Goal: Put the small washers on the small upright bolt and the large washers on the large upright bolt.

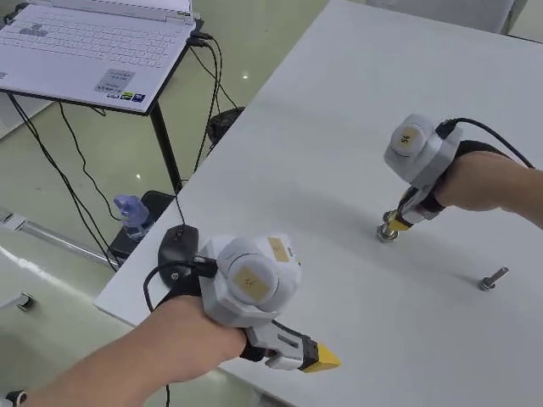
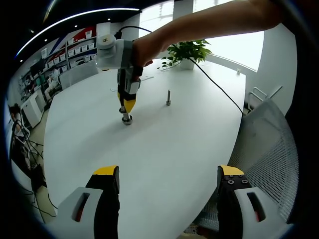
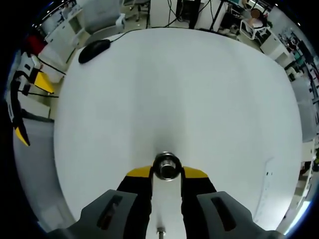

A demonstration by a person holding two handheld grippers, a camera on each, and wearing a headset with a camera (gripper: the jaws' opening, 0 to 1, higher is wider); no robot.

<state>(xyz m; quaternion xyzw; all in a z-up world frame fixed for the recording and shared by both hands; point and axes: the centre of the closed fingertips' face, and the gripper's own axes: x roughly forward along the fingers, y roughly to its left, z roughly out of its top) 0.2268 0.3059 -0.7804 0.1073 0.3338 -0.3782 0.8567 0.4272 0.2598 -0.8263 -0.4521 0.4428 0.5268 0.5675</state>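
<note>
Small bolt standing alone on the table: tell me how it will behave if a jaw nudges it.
The small bolt stands tall and thin on a narrow base, so a sideways nudge would probably tip it. Once down, its round shank would likely roll on the smooth white table.

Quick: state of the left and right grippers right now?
Left gripper: open, holding nothing.
Right gripper: jaws close in on either side of the large bolt top; whether it grips cannot be told.
</note>
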